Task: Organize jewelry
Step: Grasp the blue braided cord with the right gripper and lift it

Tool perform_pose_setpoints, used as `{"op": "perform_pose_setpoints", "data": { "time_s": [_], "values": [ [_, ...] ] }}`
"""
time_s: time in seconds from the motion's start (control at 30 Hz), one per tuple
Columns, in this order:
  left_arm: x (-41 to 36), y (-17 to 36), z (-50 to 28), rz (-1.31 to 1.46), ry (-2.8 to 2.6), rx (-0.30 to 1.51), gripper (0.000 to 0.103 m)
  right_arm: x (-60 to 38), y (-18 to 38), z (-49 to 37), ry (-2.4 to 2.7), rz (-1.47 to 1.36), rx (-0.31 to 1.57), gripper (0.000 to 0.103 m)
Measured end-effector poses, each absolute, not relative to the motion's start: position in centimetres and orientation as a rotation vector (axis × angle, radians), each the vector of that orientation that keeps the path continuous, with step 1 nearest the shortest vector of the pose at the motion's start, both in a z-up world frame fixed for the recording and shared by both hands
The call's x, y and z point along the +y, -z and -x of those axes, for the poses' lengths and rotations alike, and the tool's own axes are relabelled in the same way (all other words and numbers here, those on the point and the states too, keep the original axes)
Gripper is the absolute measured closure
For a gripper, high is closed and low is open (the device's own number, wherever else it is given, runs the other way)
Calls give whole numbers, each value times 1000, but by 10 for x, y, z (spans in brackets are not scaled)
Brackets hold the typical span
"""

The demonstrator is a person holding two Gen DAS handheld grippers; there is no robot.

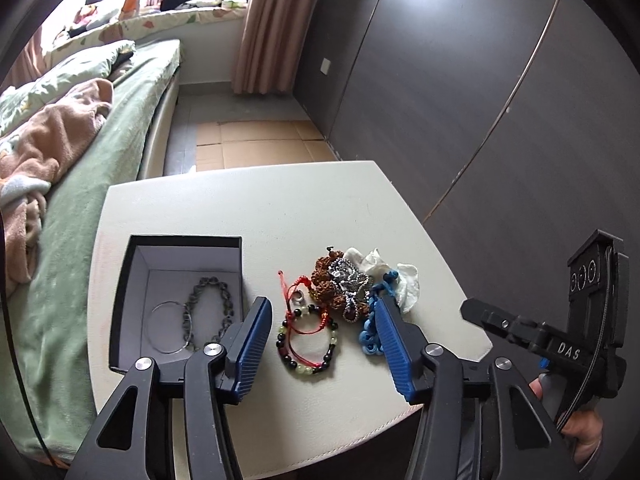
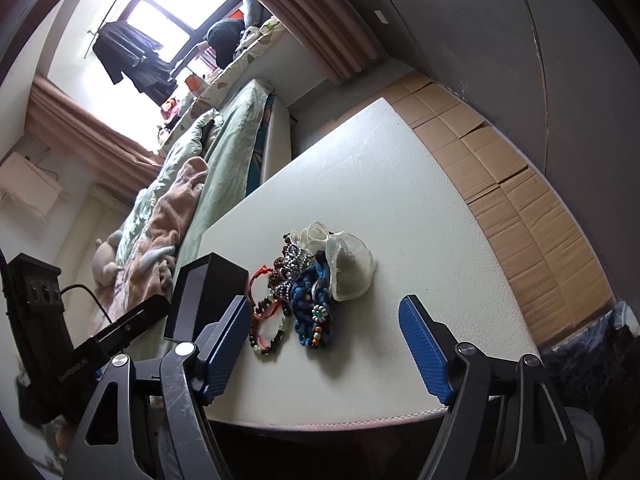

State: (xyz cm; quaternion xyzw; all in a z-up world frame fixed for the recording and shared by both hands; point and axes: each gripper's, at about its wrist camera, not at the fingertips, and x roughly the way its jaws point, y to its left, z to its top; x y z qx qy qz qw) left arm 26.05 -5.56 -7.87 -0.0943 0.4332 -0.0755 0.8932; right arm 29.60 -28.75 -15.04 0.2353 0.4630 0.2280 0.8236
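Where the near edge of the white surface (image 1: 248, 216) curves, left gripper (image 1: 324, 336) hovering, fingers (image 1: 250, 344) spread, nothing pinched, beaded bracelet (image 1: 306, 340) lying below the gap. Right gripper (image 2: 320, 344) likewise above the near edge, fingers (image 2: 424, 344) spread wide and empty. Just beyond: red cord (image 1: 294, 300), blue braided piece (image 2: 310, 304), brown bead cluster with silver chain (image 1: 340, 280), white gauze pouch (image 2: 350, 268), all heaped together and touching. Beside the heap, open black box (image 1: 124, 280) holding a thin bangle (image 1: 168, 328) and dark chain bracelet (image 1: 208, 308). Farther off, bed (image 1: 132, 120), curtain (image 1: 266, 28).
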Motion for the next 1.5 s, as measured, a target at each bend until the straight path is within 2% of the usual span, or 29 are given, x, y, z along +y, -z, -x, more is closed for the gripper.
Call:
{"op": "perform_pose_setpoints", "data": {
  "time_s": [0.23, 0.43, 0.5, 0.53, 0.57, 0.6, 0.73, 1.2, 1.3, 1.43, 1.5],
  "values": [
    [-49, 76, -266, 208, 104, 890, 49, -263, 178, -307, -538, -502, 1050, 35],
    [-38, 74, -265, 199, 72, 893, 50, -243, 201, -313, -566, -506, 1096, 51],
    [-36, 73, -265, 195, 64, 893, 50, -238, 210, -317, -570, -517, 1117, 74],
    [-36, 74, -265, 193, 59, 893, 50, -237, 213, -318, -568, -523, 1126, 82],
    [-35, 74, -266, 192, 56, 893, 50, -238, 215, -318, -573, -532, 1128, 84],
    [-36, 74, -267, 191, 54, 895, 51, -240, 213, -316, -568, -533, 1115, 92],
    [-44, 79, -273, 190, 69, 907, 56, -253, 203, -309, -538, -529, 1078, 93],
    [-108, 94, -298, 174, 221, 965, 56, -304, 152, -278, -474, -529, 956, 93],
    [-122, 100, -305, 174, 254, 992, 53, -318, 149, -276, -441, -540, 946, 93],
    [-141, 107, -310, 141, 266, 995, 37, -335, 149, -273, -387, -553, 943, 93],
    [-148, 112, -311, 128, 271, 995, 37, -346, 150, -272, -361, -568, 940, 93]
  ]
}}
